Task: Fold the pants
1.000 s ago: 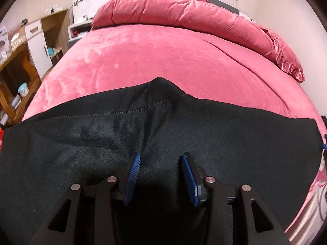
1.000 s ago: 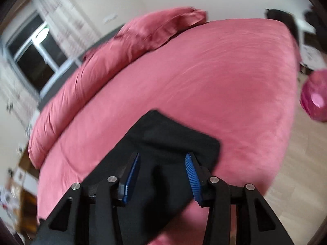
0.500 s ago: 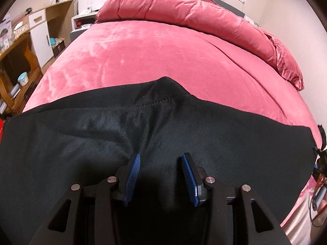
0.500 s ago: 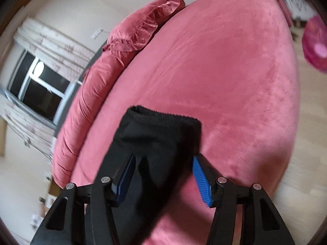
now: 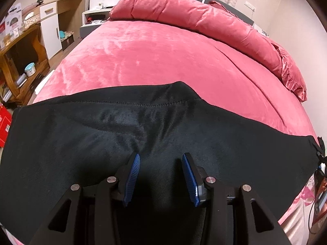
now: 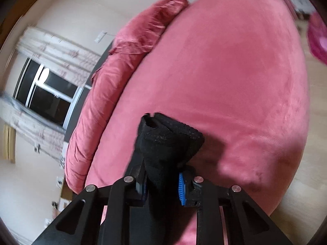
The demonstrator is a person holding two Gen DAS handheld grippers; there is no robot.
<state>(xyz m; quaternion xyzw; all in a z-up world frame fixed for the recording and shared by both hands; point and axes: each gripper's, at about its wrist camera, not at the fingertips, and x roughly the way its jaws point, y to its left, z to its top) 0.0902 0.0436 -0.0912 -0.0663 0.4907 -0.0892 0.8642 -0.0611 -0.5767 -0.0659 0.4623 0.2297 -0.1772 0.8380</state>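
Note:
The black pants [image 5: 143, 130] lie spread across the near part of a pink bed [image 5: 163, 57], a stitched seam running along their far edge. My left gripper [image 5: 161, 175] is open, its blue pads low over the middle of the cloth, nothing between them. In the right wrist view my right gripper [image 6: 162, 185] is shut on the end of the black pants [image 6: 167, 143], which bunches up between the blue pads and stands lifted above the bed [image 6: 235, 81].
A rolled pink duvet [image 5: 204, 18] and pillow [image 5: 292, 77] lie along the head of the bed. Wooden shelves [image 5: 18, 61] and a white cabinet [image 5: 51, 28] stand at the left. A window with curtains [image 6: 45, 89] and a pink object [image 6: 318, 38] on the floor show at the right.
My right gripper has closed on the end of the pants and lifted it, tilting as it rose. My left gripper has stayed open over the cloth, moving slightly forward.

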